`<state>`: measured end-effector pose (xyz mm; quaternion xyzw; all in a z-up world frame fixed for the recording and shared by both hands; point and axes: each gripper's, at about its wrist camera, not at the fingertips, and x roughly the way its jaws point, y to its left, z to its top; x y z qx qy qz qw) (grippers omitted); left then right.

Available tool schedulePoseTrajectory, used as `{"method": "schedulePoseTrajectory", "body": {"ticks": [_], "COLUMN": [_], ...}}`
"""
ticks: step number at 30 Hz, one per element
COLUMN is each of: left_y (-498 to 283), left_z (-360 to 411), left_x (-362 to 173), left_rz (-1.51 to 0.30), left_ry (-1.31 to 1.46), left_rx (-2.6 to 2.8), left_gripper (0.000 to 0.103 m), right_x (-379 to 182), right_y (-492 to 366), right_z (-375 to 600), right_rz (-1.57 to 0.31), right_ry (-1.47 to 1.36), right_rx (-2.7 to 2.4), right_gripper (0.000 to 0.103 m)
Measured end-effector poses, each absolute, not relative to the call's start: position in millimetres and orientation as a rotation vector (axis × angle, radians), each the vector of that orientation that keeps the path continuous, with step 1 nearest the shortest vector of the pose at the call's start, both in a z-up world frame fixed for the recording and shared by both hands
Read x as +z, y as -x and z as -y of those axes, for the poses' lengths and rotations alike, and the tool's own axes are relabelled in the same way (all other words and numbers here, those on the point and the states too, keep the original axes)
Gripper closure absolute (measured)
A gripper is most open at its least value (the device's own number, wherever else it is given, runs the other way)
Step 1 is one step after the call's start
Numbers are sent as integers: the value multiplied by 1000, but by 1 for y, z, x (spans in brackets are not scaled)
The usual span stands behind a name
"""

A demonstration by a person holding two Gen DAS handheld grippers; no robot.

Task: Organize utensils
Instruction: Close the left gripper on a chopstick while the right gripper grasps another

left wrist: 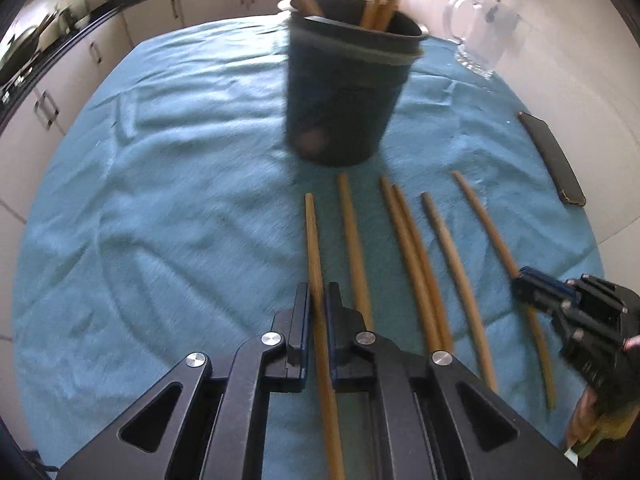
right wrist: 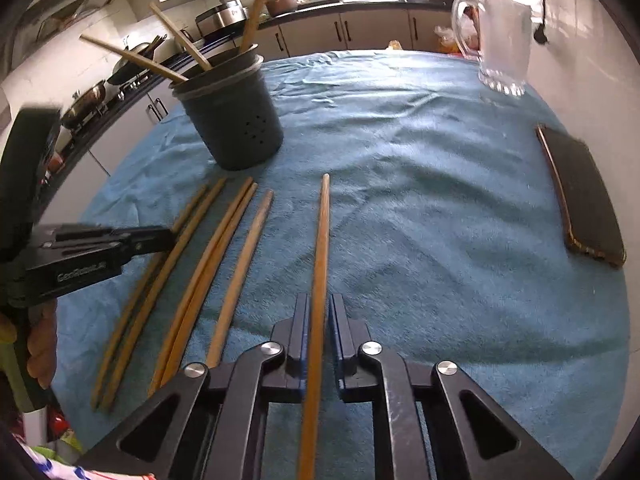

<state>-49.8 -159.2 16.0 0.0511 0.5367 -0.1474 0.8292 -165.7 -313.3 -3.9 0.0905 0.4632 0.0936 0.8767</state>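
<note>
We are viewing the left tongs [left wrist: 318, 300] at bottom centre of the left wrist frame, closing tightly on one wooden chopstick [left wrist: 314, 240] that is running up toward the dark utensil holder [left wrist: 344, 92] at upper centre. In the right wrist frame, the right tongs [right wrist: 319, 312] are sitting around another chopstick [right wrist: 322, 232]; a narrow gap is showing on the right side, so we cannot tell whether they are gripping it. Between the two, loose chopsticks [left wrist: 412, 256] are lying side by side on the blue cloth [left wrist: 160, 200] covering the bench. Several chopsticks are already standing in the holder. A glass jug [right wrist: 500, 40] is standing at upper right, and a dark phone [right wrist: 580, 196] is lying at the right edge.
</note>
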Motion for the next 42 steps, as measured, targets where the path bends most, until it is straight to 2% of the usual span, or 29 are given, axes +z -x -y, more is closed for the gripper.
{"method": "schedulePoseTrajectory", "body": {"ticks": [6, 15, 24, 42], "left_y": [63, 48, 30, 14], "left_z": [126, 132, 120, 94], "left_x": [17, 18, 17, 8], "left_rz": [-1160, -1195, -1220, -1194], "left_ry": [-51, -64, -13, 154], "left_rx": [-260, -234, -379, -569], "left_gripper": [96, 96, 96, 96], "right_x": [-4, -2, -1, 4], "right_y": [169, 140, 127, 65], "right_z": [326, 317, 307, 283], "right_rz": [-1038, -1089, -1114, -1309], "right_ry": [-210, -148, -139, -54], "right_rx": [233, 222, 123, -101], "right_gripper": [92, 91, 91, 91]}}
